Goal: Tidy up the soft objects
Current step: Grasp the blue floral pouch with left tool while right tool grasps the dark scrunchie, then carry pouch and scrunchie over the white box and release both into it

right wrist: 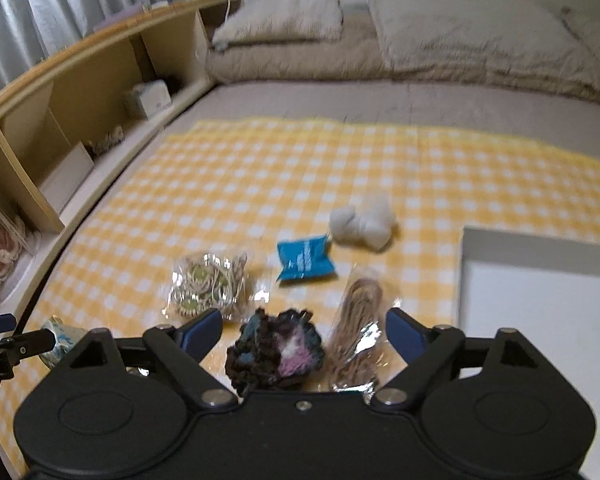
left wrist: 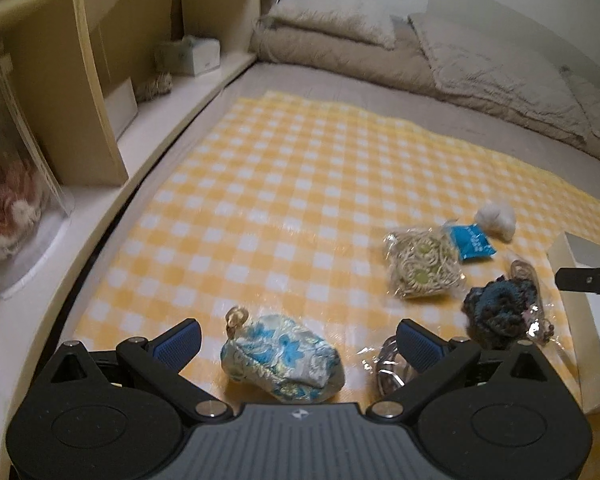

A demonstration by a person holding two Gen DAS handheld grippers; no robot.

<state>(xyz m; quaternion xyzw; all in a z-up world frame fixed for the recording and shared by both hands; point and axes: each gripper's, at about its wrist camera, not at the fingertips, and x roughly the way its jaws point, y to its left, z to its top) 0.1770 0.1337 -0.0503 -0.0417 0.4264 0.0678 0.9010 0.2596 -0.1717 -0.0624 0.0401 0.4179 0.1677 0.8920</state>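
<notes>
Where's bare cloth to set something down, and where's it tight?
Free: checked cloth between the shelf unit and the bedding, beyond the white fluffy item. Crowded: near edge, blue packet, bagged coasters, dark crochet piece, floral pouch, white box.

Surface: a bed [right wrist: 380, 100] with a grey-brown sheet, bedding piled at its far end.
Cover: a yellow-and-white checked cloth [right wrist: 300, 168] spread flat on the bed.
On the cloth, left: a blue-flowered brocade pouch [left wrist: 284, 364].
On the cloth, middle: a clear bag of cream coils [right wrist: 208, 284], a blue packet [right wrist: 304, 258], a white fluffy ball [right wrist: 362, 222], well apart from the pouch.
On the cloth, near edge: a dark crocheted piece [right wrist: 276, 352] just beside a clear bag of tan cord [right wrist: 358, 324].
On the cloth, right: a white box [right wrist: 540, 300].
</notes>
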